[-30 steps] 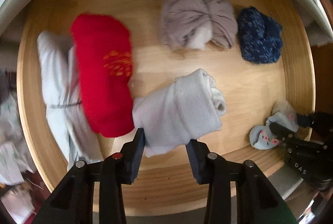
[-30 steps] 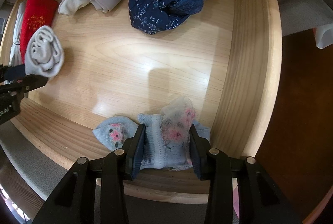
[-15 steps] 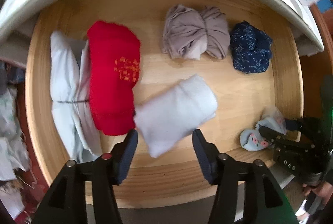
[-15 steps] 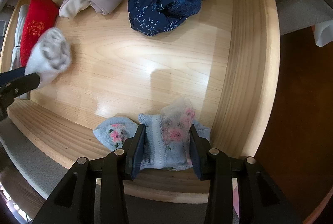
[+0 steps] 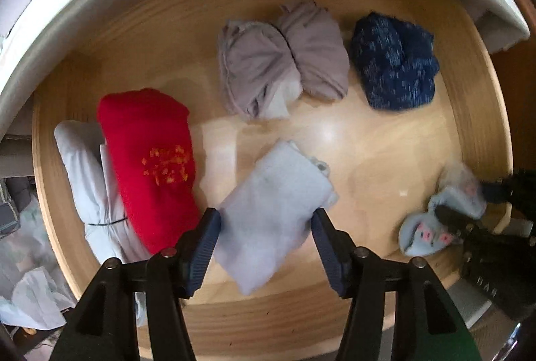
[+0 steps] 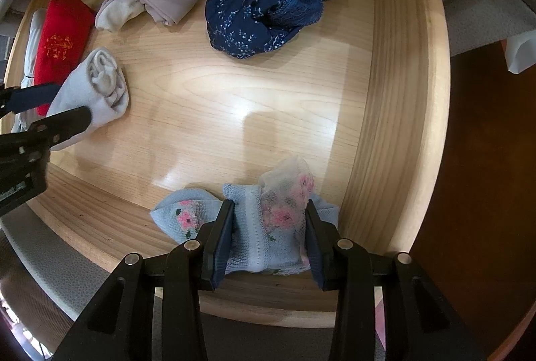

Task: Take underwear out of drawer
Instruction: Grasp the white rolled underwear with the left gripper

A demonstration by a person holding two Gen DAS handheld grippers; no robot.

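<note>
Where pale wood gleams, soft rolled underwear [image 5: 274,213], knitted floral bundle [image 6: 268,227]

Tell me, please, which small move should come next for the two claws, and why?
Probably lift both claws straight up. The left claw flanks the pale grey roll, and the right claw flanks the light blue floral piece by the wooden drawer front wall. Both pieces still lie inside; confirm each grip first.

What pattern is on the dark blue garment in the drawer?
Small white sprigs or flecks on the navy garment, clearest in the right wrist view.
</note>
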